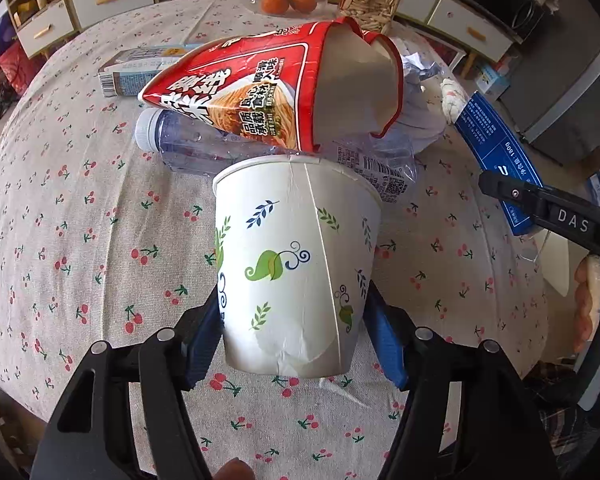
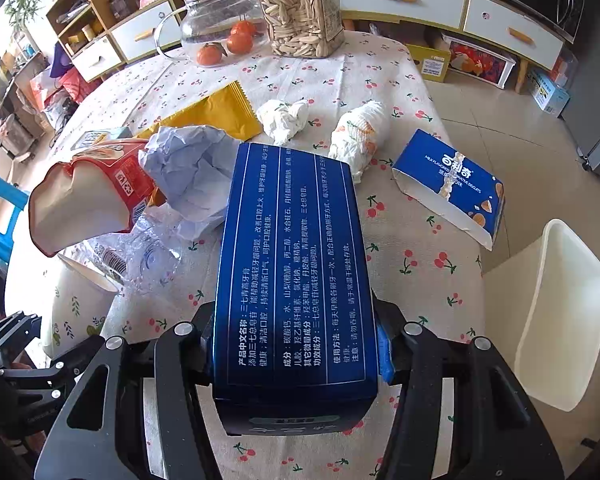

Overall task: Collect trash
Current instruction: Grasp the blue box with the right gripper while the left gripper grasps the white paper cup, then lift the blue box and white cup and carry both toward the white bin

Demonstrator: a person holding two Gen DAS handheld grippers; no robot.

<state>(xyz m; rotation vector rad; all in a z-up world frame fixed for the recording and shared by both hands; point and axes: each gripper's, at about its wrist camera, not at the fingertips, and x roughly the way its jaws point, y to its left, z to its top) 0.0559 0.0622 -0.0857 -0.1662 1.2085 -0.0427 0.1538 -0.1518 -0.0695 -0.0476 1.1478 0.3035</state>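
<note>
My left gripper is shut on a white paper cup with leaf prints, its blue pads pressing both sides near the dented base. The cup also shows at the left of the right wrist view. My right gripper is shut on a long dark blue box with white print, held above the table. Past the cup lie a squashed red noodle tub, a crushed clear bottle and crumpled paper. A torn blue biscuit box lies near the table's right edge.
A yellow wrapper, two tissue wads and a small carton lie on the cherry-print tablecloth. A glass jug with mandarins and a seed jar stand at the far edge. A white bin stands right of the table.
</note>
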